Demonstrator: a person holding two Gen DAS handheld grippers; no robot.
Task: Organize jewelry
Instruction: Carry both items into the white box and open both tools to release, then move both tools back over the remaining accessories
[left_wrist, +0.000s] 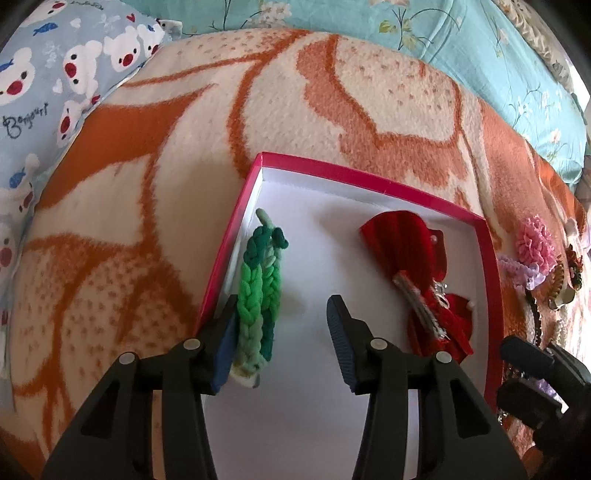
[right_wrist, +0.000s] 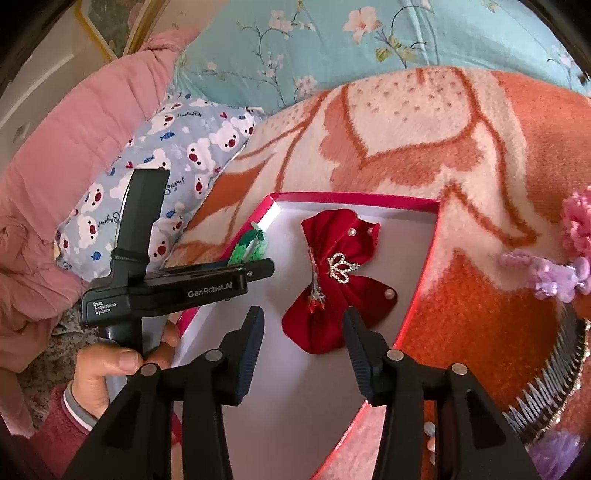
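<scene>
On the bed's orange-and-cream blanket (left_wrist: 332, 92), my left gripper (left_wrist: 282, 321) has its fingers spread apart over the red-rimmed box (left_wrist: 369, 177), the left finger pad touching the green braided band (left_wrist: 258, 291) that lies inside along the box's left wall. The red velvet bow clip (right_wrist: 338, 273) rests on the white box floor further right, and my right gripper (right_wrist: 303, 332) hovers just before it, fingers apart, gripping nothing. Outside the right rim lie a pink flower hair tie (left_wrist: 535, 240) and a black toothed comb (right_wrist: 546, 384).
</scene>
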